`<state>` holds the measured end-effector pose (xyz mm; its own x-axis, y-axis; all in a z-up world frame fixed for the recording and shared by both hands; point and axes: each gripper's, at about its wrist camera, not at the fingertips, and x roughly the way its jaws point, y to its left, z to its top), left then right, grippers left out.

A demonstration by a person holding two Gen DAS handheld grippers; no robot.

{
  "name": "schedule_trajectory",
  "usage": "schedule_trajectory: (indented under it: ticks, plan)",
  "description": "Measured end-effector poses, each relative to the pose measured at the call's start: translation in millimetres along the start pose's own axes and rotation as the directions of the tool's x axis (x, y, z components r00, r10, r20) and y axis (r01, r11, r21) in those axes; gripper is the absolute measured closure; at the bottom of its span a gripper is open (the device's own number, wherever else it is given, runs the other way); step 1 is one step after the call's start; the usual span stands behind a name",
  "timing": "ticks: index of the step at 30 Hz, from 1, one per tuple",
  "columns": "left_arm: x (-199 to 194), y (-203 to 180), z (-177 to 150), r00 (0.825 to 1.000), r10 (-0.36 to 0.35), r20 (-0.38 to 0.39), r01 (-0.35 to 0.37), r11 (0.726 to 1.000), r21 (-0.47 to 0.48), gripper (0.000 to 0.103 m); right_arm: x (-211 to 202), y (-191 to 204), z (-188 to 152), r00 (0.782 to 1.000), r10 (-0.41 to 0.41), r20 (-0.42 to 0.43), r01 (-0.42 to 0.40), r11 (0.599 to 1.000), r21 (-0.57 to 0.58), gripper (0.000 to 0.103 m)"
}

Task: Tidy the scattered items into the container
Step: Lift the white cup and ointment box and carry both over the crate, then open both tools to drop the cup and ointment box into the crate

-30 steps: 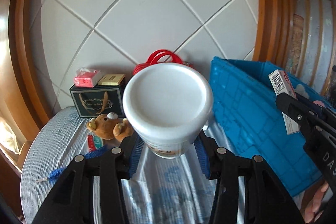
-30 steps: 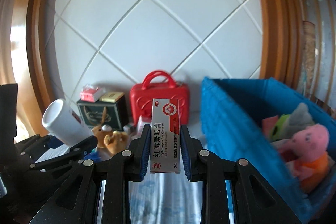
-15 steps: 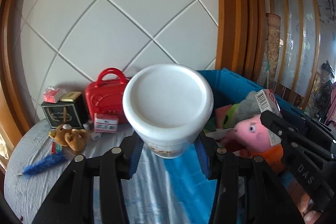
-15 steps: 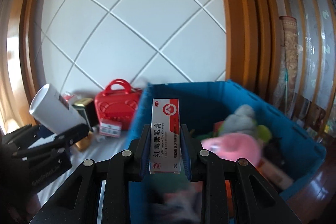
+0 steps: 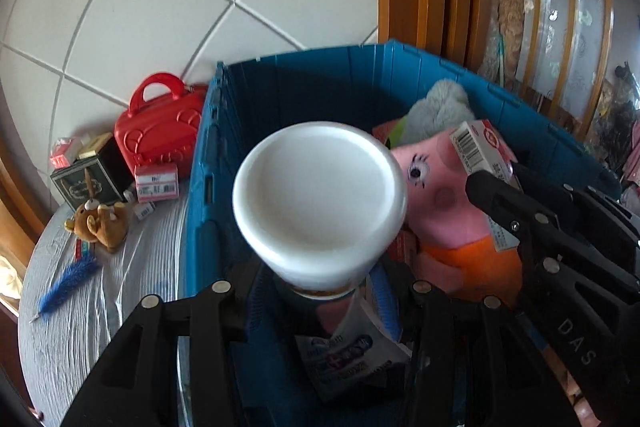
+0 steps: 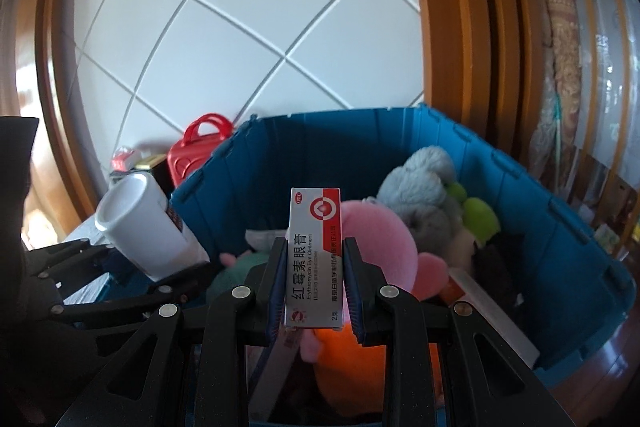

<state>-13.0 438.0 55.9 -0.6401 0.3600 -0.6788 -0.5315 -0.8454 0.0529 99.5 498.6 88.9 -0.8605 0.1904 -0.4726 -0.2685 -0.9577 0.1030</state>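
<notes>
- The left gripper has its two fingers closed partway on a white cup, pressing on the narrow lower end from both sides; the cup's wide round end faces the camera.
- In the right wrist view the same cup tilts up and to the left out of the left gripper, above the near left corner of the blue bin.
- The right gripper is clamped tight on a slim ointment box, white with a red corner and printed lettering; the blue finger pads press flat on its two long sides and the box stands upright between them.
- From the left wrist view the ointment box and the right gripper appear at the right, over the bin's inside.
- Both held things hang over the open blue bin, not yet resting in it.
- Inside the bin lie a pink plush pig with an orange body, a grey plush toy with green parts, and a flat printed packet under the left gripper.
- Left of the bin, on the table with a striped cloth, remain a red toy case, a dark box, a small pink-labelled box, a brown teddy bear and a blue brush.
</notes>
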Motion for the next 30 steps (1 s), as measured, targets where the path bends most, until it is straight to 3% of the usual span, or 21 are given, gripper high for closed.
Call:
schedule_trajectory:
  ticks: [5,13,17,19,22,23,25,26,27,30]
  plan:
    - [-5.6,1.9,-5.4,0.998,0.055,0.020,-0.056,0.998,0.002,0.042,2.0,1.3,-2.5,0.999,0.031,-0.009,-0.031,1.000,-0.007,0.077]
    - [-18.9,3.9,-10.9,0.998,0.047,0.043,-0.048,0.999,0.005,0.035,1.3,0.3,0.1,0.998,0.065,-0.011,-0.065,0.998,-0.001,0.077]
    - [-30.4,1.5,-13.2,0.995,0.068,0.080,-0.069,0.998,0.009,0.021,-1.9,-5.2,0.9,0.998,0.063,-0.013,-0.063,0.998,0.016,0.076]
    - [-35.0,2.0,-14.1,0.994,0.070,0.090,-0.071,0.997,0.008,0.021,-3.3,-8.3,1.0,0.998,0.064,-0.015,-0.064,0.998,0.025,0.074]
    - [-40.4,4.4,-15.4,0.993,0.072,0.096,-0.072,0.997,-0.001,0.020,-6.3,-11.8,0.8,0.999,0.049,-0.010,-0.049,0.998,0.033,0.063]
    - [-42.2,5.5,-15.8,0.992,0.074,0.098,-0.074,0.997,-0.004,0.020,-7.4,-13.2,0.5,0.999,0.049,-0.008,-0.048,0.998,0.041,0.055]
    - [-46.3,8.1,-17.0,0.991,0.077,0.105,-0.077,0.997,-0.010,0.019,-10.0,-15.5,0.2,0.999,0.043,-0.003,-0.043,0.997,0.057,0.031]
    - [-48.7,9.3,-17.8,0.991,0.080,0.110,-0.079,0.997,-0.013,0.013,-11.6,-16.5,0.1,0.999,0.043,0.000,-0.043,0.997,0.066,0.012]
    - [-51.2,10.5,-18.6,0.990,0.085,0.115,-0.084,0.996,-0.017,0.006,-13.9,-17.6,0.4,0.999,0.047,0.005,-0.047,0.996,0.073,0.002]
    - [-60.1,15.3,-21.7,0.985,0.109,0.133,-0.105,0.994,-0.041,0.000,-23.4,-18.7,2.8,0.998,0.053,0.026,-0.055,0.995,0.086,0.000]
